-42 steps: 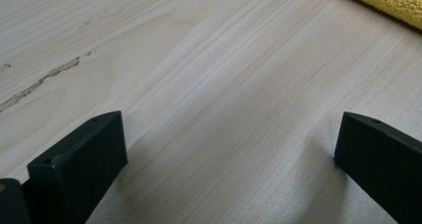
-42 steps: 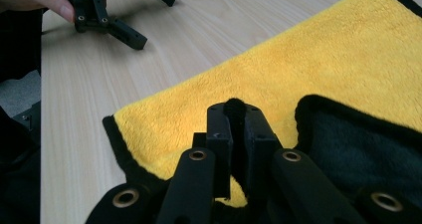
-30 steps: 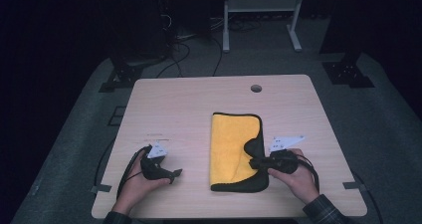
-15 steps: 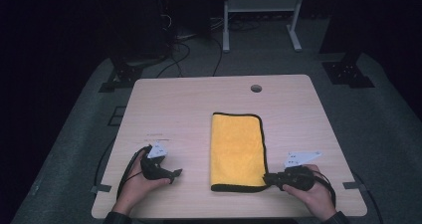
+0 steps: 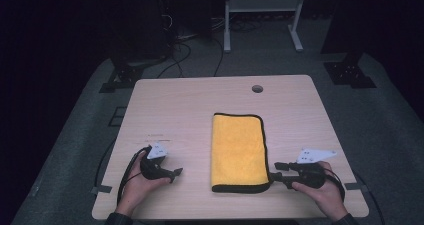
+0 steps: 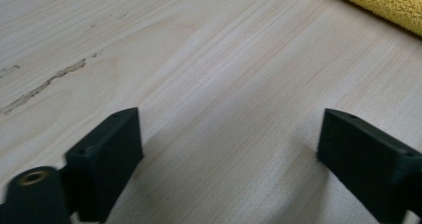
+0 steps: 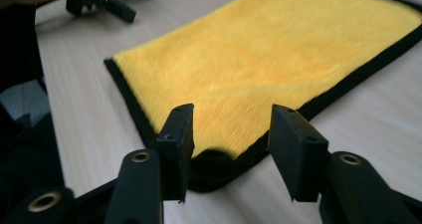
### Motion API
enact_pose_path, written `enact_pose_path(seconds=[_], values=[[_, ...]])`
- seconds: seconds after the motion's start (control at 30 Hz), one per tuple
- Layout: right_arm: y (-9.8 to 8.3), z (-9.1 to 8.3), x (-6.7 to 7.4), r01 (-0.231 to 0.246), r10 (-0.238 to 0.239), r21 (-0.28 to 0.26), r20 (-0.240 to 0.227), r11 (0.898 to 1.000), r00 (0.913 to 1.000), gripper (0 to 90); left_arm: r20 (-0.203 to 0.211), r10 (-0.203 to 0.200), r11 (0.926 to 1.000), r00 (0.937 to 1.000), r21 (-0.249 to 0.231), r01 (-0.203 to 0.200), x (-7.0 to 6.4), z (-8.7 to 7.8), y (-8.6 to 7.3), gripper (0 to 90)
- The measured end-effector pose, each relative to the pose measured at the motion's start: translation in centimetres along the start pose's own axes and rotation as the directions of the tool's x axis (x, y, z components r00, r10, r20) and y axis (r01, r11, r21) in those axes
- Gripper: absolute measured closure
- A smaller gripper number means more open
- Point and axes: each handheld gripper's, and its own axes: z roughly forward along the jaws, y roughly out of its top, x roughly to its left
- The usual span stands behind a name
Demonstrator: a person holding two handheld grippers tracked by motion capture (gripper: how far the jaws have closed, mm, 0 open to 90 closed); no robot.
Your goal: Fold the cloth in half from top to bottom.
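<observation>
Right gripper point(image 5: 274, 170) jaws apart, at yellow cloth point(image 5: 237, 152) near corner; left gripper point(image 5: 175, 173) apart, beside it.

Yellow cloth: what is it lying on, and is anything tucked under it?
The cloth lies flat on the bare wooden table. It looks folded, with no bulge. Whatever might be under or inside the fold is covered and cannot be seen.

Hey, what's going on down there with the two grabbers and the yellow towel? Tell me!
Left gripper open, resting on bare table. Right gripper open, jaws at near corner of folded yellow towel, not clamped. Nothing in the way.
</observation>
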Motion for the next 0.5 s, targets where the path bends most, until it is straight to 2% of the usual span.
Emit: enact_pose_path(seconds=[0.13, 0.27, 0.4, 0.5], values=[[1.1, -0.2, -1.0, 0.005, -0.004, -0.043, 0.026, 0.999, 0.9997, 47.7, 0.009, -0.011, 0.9997, 0.9999, -0.022, 0.011, 0.2, 0.0, 0.7, 16.7], [1.9, 0.5, -2.3, 0.0, 0.001, -0.031, 0.059, 1.0, 0.9983, 46.1, 0.027, -0.032, 0.9985, 0.9991, -0.045, 0.033, 0.5, 0.5, 2.1, 18.5], [2.9, 1.5, -3.9, -0.004, 0.006, -0.029, 0.087, 1.0, 0.9962, 45.7, 0.029, -0.041, 0.998, 0.9987, -0.047, 0.042, 0.5, 1.2, 3.6, 22.5], [3.9, 2.2, -5.1, -0.007, 0.01, -0.027, 0.101, 1.0, 0.9948, 47.1, 0.049, -0.028, 0.9977, 0.9984, -0.06, 0.031, 0.7, 1.8, 5.0, 30.1]])
